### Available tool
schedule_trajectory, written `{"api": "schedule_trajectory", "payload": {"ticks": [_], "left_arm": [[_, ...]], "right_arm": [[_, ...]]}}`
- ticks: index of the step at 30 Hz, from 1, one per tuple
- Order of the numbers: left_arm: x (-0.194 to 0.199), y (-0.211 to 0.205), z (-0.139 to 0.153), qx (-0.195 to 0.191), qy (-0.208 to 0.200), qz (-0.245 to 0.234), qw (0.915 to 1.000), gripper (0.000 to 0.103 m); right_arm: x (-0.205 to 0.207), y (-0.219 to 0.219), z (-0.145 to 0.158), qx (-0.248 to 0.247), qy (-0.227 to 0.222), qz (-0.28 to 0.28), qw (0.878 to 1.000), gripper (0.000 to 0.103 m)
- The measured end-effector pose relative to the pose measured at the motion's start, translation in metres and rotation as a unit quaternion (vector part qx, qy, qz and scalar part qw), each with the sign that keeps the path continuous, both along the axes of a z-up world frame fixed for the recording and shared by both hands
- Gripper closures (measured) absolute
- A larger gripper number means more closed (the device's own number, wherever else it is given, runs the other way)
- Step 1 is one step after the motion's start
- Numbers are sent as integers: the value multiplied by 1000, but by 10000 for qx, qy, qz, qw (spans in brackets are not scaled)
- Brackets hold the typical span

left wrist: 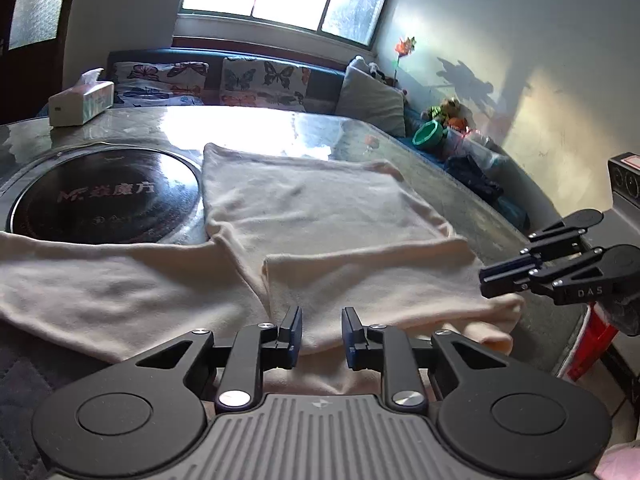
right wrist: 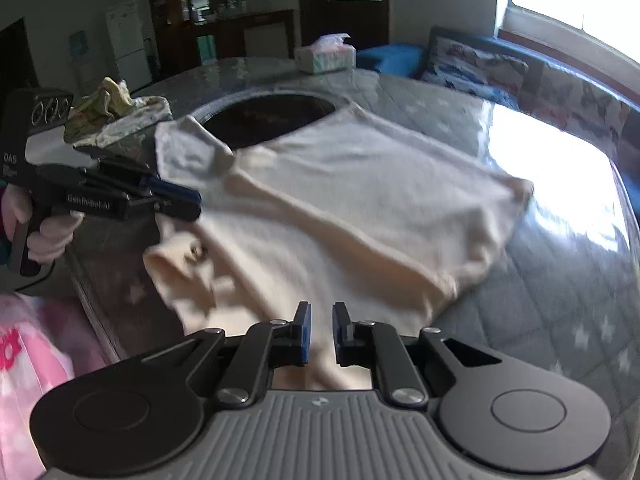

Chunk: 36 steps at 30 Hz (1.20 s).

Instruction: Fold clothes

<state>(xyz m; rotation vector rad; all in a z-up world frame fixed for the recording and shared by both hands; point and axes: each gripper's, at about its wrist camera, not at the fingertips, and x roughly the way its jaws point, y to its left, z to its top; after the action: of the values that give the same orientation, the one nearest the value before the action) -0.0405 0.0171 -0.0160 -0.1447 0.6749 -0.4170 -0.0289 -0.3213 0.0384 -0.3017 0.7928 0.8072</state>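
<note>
Cream garment point(left wrist: 320, 216) flat on the table point(left wrist: 460, 184), beneath both narrowly parted, empty tools: left point(left wrist: 321, 320), right point(right wrist: 320, 316).

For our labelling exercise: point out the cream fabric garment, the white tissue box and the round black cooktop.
Cream fabric garment point(left wrist: 320, 208), left wrist view, folded upper panel.
White tissue box point(left wrist: 82, 104), left wrist view, side face.
Round black cooktop point(left wrist: 108, 196), left wrist view, glass centre.
</note>
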Motion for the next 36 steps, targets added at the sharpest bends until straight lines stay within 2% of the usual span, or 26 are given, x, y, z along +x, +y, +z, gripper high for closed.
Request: {"api": "schedule_trajectory", "payload": {"ticks": [5,9,13,15,18,22,25,27,29,31,32,33,36], "left_arm": [[0,30,11,7,-81,575,9983,77],[-2,69,17,126,-120,1358,9906,72],[-2,108,20,284,-112,2203,9750,70],[-1,126,21,393,-131,2608,9645,62],[3,148,19,500,-66,3084,9499,57],[16,166,13,542,164,3533,9338,54],[27,173,5,554,319,3730,9256,54],[33,171,-1,570,387,3803,9223,56],[36,172,-4,567,383,3849,9204,56],[38,173,-6,558,381,3900,9183,61],[39,174,-6,548,378,3933,9170,67],[39,175,-6,534,375,3968,9156,80],[37,178,-5,397,370,4050,9127,95]], "right_arm": [[20,48,12,159,-131,399,9990,92],[34,90,10,281,-131,699,9971,92],[44,128,-4,262,-48,908,9955,92],[48,140,-16,193,33,890,9958,92],[48,149,-27,90,28,873,9961,92],[43,143,-17,195,-28,828,9964,92],[36,136,-5,244,-104,843,9961,88],[29,130,2,261,-177,847,9959,79],[23,123,8,311,-222,838,9957,78],[16,116,12,350,-254,825,9957,78],[13,113,14,367,-261,801,9958,77],[10,109,15,387,-262,765,9960,77],[2,97,16,426,-317,609,9967,75]]}}
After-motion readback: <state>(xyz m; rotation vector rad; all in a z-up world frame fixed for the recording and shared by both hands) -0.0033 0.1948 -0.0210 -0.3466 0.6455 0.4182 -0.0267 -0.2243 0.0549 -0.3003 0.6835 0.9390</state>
